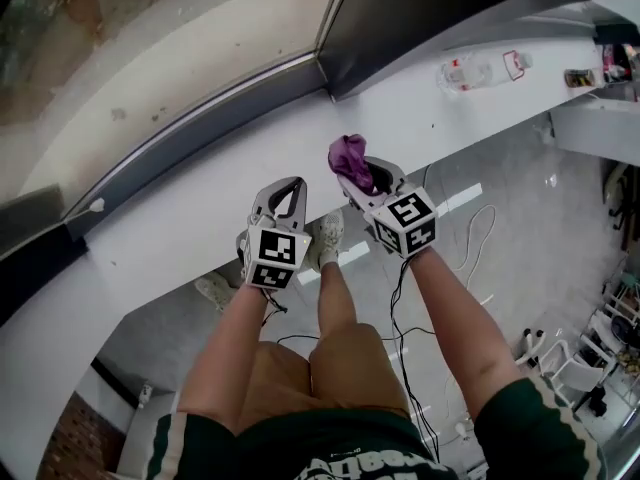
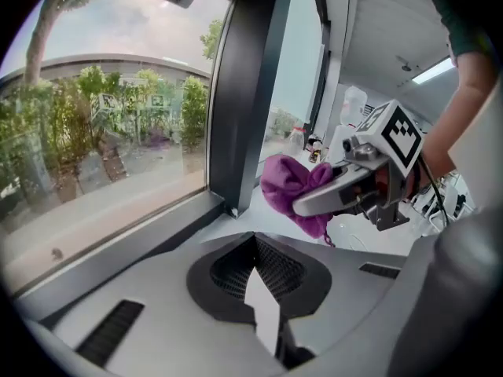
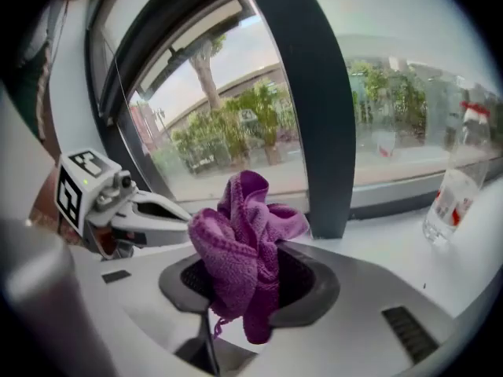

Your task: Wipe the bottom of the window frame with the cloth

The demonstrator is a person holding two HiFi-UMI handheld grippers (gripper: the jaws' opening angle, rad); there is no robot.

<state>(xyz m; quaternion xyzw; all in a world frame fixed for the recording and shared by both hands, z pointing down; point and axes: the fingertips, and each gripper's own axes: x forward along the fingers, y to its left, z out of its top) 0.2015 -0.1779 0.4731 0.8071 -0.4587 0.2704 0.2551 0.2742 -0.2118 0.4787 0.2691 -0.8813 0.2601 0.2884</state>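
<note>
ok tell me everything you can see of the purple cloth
The purple cloth is a towel with a looped, terry-like weave, bunched into soft folds. The right gripper is shut on its middle, so one wad stands up above the jaws and a tail with a loose thread hangs below. It is held over the white sill near the dark window frame post; nothing else seems to touch it.

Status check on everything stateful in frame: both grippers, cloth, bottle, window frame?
left gripper: shut, nothing between the jaws.
right gripper: shut on the cloth.
cloth: bunched up, held above the sill, apparently touching no surface.
bottle: upright on the sill, apart from both grippers.
window frame: bottom rail not yet touched by the cloth.
</note>
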